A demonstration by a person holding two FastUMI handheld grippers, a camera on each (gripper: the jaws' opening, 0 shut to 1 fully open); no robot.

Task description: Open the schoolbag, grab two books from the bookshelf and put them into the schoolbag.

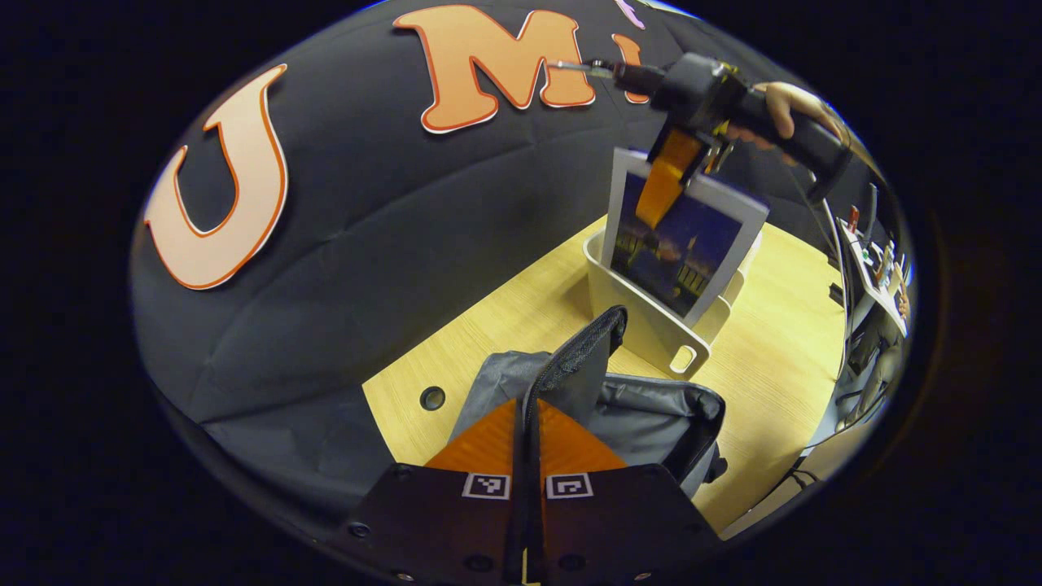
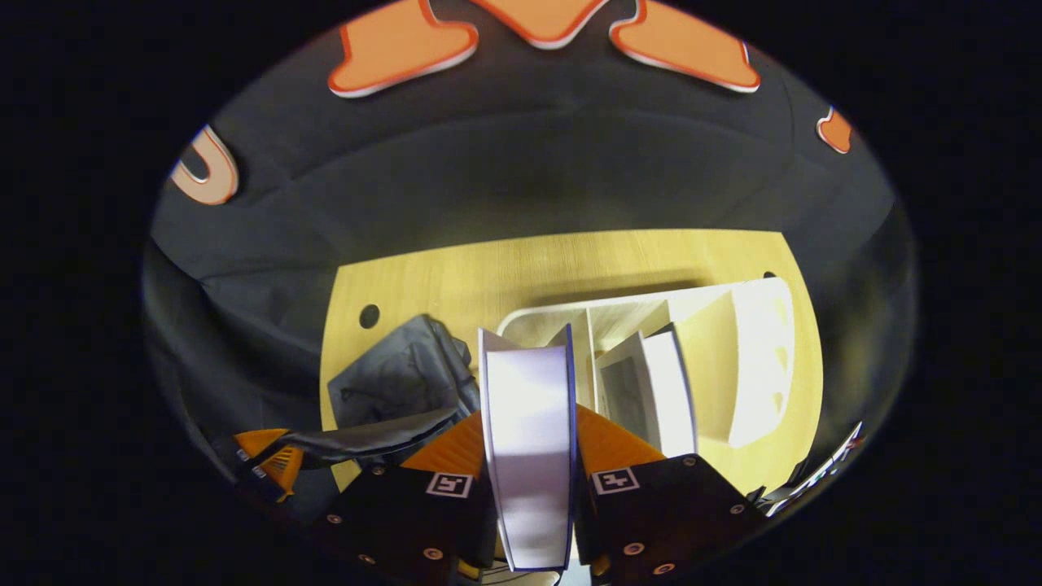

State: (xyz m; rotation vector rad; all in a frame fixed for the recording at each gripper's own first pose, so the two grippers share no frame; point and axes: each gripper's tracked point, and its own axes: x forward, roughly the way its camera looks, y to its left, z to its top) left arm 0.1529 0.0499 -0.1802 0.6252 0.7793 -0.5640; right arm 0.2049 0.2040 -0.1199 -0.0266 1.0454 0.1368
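A: Left gripper view first. What is gripped?

B: The left gripper (image 1: 527,443) has its fingers pinched narrow on the bag flap (image 1: 582,358) of the grey schoolbag (image 1: 651,415), which is lifted; the fabric is judged soft and floppy, so the mouth is likely kept open only while it is held. The bag is lying on the wooden table (image 1: 781,358), just in front of the white bookshelf (image 1: 651,325).

A: And the book?

B: A book (image 1: 684,244) with a dark photo cover is seen above the bookshelf, clamped at its top edge by the right gripper (image 1: 663,183), with a hand (image 1: 781,106) behind it. It is judged stiff and light; the glossy cover may be slippery, so a grip near the spine is advised.

A: Right gripper view?

B: The book (image 2: 529,456) is seen edge-on between the right gripper's (image 2: 529,480) fingers, both pressed on its covers. Below, the bookshelf (image 2: 757,358) is divided into compartments; a second book (image 2: 651,399) is leaned in the middle one, and the far right one looks empty. The schoolbag (image 2: 399,378) is seen to the left, with its flap held by the left gripper (image 2: 273,460). What is inside the bag cannot be told.
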